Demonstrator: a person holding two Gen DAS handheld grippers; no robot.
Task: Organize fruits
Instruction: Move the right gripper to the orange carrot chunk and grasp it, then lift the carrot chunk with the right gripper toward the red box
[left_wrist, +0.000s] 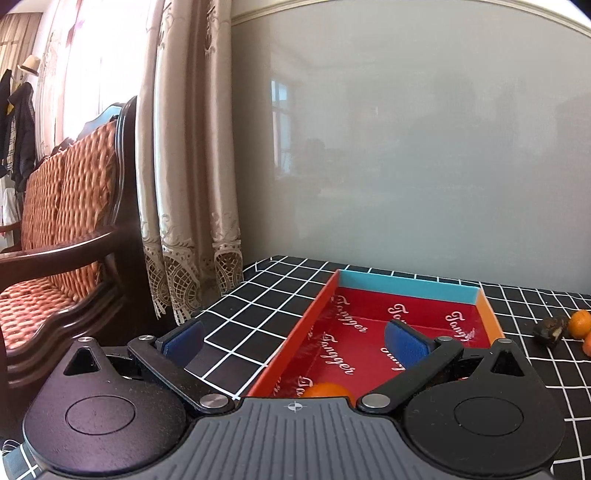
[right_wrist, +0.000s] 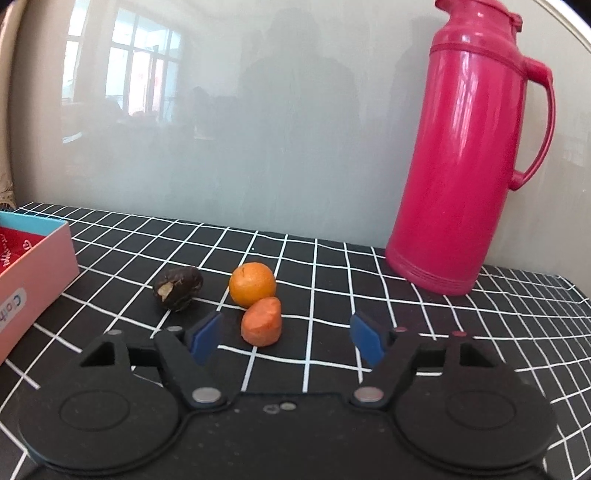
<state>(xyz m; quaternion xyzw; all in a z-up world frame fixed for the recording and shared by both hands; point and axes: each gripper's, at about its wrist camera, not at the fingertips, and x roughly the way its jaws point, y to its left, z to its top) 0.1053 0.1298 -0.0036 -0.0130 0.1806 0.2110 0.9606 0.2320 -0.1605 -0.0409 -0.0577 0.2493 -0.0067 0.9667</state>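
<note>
Your left hand-held gripper (left_wrist: 293, 341) was released, its two blue-padded fingers spread wide and holding nothing. One finger hung over the black checked cloth of the counter (left_wrist: 258, 295), the other over the red floor of the box (left_wrist: 406, 286). That box, a shallow open one with a turquoise far wall and orange side walls, was the single container in sight, and it held one orange fruit (left_wrist: 327, 390) at its near end, partly hidden behind the body of your left hand-held gripper. I could not tell whether anything else lay in the box behind the gripper.

Your right hand-held gripper (right_wrist: 286, 338) was also released, both blue fingers apart and empty. Three loose items sat on the counter to the right of the box. Counting outward from the box, there was one dark brown, wrinkled fruit (right_wrist: 178, 288), one round mandarin (right_wrist: 252, 284), and one orange cut piece (right_wrist: 262, 322) that looked like a carrot chunk. The cut piece touched the mandarin on its near side and lay just ahead of the right gripper's opening, closer to its left finger. The dark fruit sat apart from the mandarin, between it and the box.

One tall pink thermos (right_wrist: 469, 147) with a handle stood against the wall, well to the right of the box and beyond the three loose items.
</note>
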